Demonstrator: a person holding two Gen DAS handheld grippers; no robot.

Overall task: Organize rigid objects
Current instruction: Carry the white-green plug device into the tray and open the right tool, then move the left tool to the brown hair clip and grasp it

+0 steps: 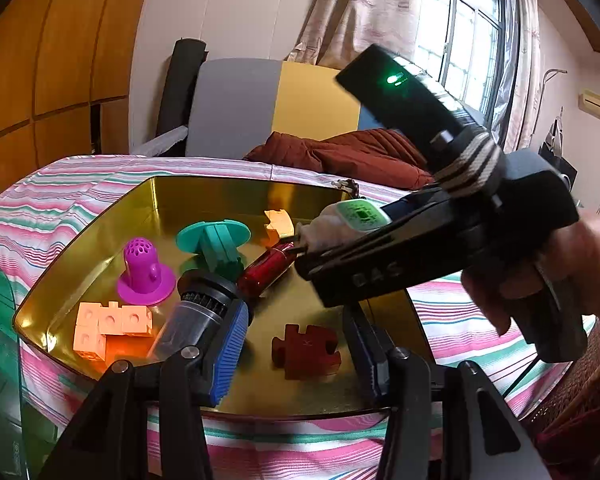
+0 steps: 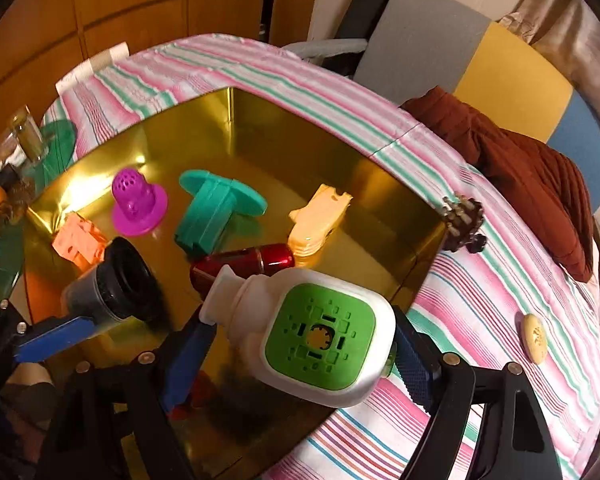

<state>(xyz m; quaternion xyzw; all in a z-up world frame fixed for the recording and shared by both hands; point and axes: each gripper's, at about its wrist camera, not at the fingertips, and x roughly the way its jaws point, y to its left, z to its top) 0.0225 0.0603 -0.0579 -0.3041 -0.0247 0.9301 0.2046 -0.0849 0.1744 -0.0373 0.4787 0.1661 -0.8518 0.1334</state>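
A gold tray [image 1: 100,216] [image 2: 380,184] on the striped cloth holds a purple strainer [image 1: 142,270] [image 2: 136,200], a teal spool [image 1: 216,240] [image 2: 216,208], orange cubes [image 1: 108,328] [image 2: 78,242], a pale orange clip [image 1: 278,222] [image 2: 320,216], a red cylinder [image 1: 266,266] [image 2: 244,262] and a dark red puzzle piece [image 1: 306,350]. My left gripper [image 1: 296,344] is open; a grey-and-black cylinder [image 1: 196,308] [image 2: 104,284] rests against its left finger [image 1: 230,344]. My right gripper [image 2: 300,348] is shut on a white-and-green device [image 2: 320,332] [image 1: 352,216] above the tray's near right corner.
A yellow disc [image 2: 534,338] and a dark cluster of small pins [image 2: 464,220] lie on the cloth right of the tray. A brown garment [image 2: 532,176] lies behind. A glass jar [image 2: 28,136] stands at the left.
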